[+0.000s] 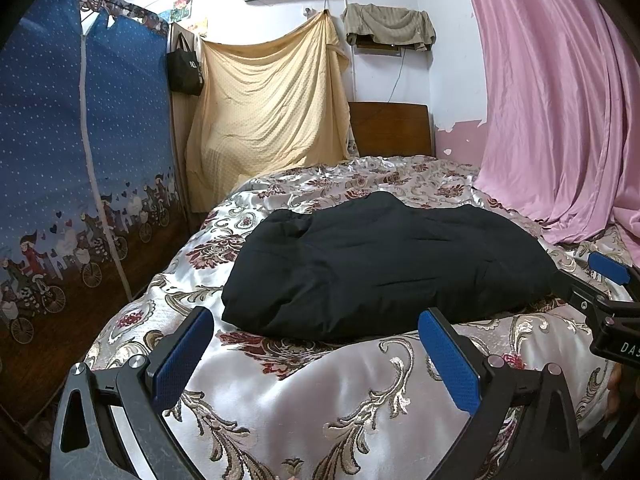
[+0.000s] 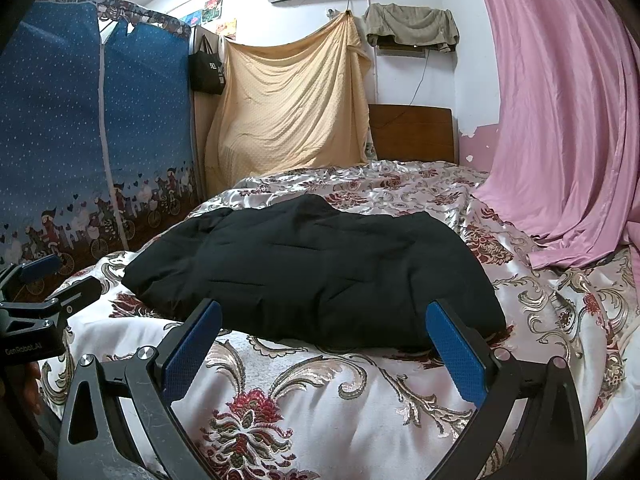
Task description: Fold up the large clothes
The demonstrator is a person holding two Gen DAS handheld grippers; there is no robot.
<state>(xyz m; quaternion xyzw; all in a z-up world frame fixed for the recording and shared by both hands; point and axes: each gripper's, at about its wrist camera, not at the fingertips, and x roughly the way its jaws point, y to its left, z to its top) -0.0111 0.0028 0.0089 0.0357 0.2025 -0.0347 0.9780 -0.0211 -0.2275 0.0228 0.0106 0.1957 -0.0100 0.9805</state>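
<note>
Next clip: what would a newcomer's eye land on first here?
The bulky black garment lying in a compact bundle mid-bed on the shiny floral bedspread. Then the pink curtain at right, and both grippers, left and right, open and short of the garment.

The left gripper (image 1: 316, 354) hovers just short of the near edge of the black garment (image 1: 376, 268), jaws spread wide and holding nothing, its blue pads (image 1: 182, 360) facing each other. The right gripper (image 2: 324, 344) hovers likewise at the garment's near edge, further toward its right end, jaws wide apart and empty. Both point the same way toward the garment, side by side, each showing at the edge of the other's view, level and apart.
</note>
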